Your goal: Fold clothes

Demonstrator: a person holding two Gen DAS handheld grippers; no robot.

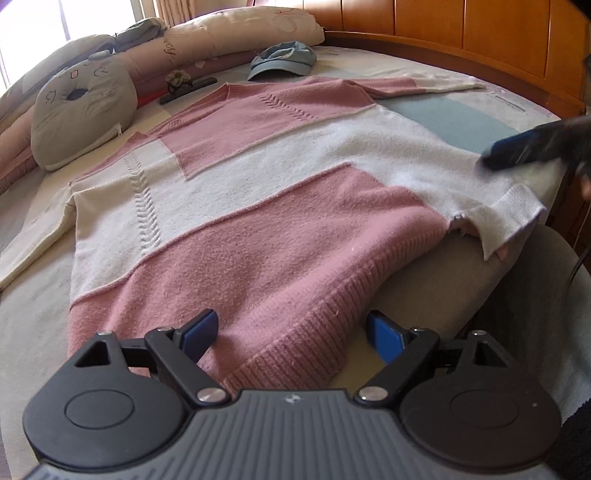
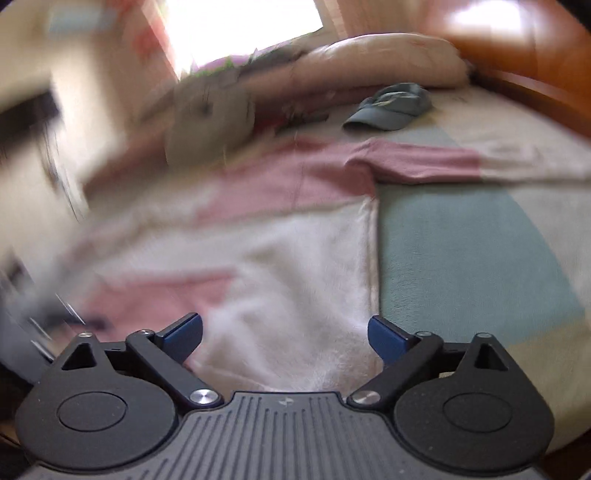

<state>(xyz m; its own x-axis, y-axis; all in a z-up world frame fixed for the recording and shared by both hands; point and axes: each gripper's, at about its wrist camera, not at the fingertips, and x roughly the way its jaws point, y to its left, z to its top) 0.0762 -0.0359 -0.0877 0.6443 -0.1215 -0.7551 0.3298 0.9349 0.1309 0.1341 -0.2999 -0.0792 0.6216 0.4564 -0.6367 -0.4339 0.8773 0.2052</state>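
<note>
A pink and white knit sweater [image 1: 258, 192] lies spread flat on the bed, its neck far from me and its ribbed hem [image 1: 317, 332] near. One sleeve [image 1: 424, 86] stretches right, the other [image 1: 33, 236] trails off to the left. My left gripper [image 1: 291, 336] hovers open just above the hem with nothing between its pads. My right gripper [image 2: 286, 336] is open over the white side of the sweater [image 2: 295, 277], holding nothing; that view is blurred. One of its fingers [image 1: 513, 149] shows as a blue blur at the sweater's right edge.
A blue cap [image 1: 284, 61] lies beyond the neckline. A grey cushion [image 1: 81, 110] and long pillows [image 1: 240, 33] line the far left. A wooden headboard [image 1: 461, 37] curves along the right. The sweater's right hem corner [image 1: 509, 218] hangs over the bed's edge.
</note>
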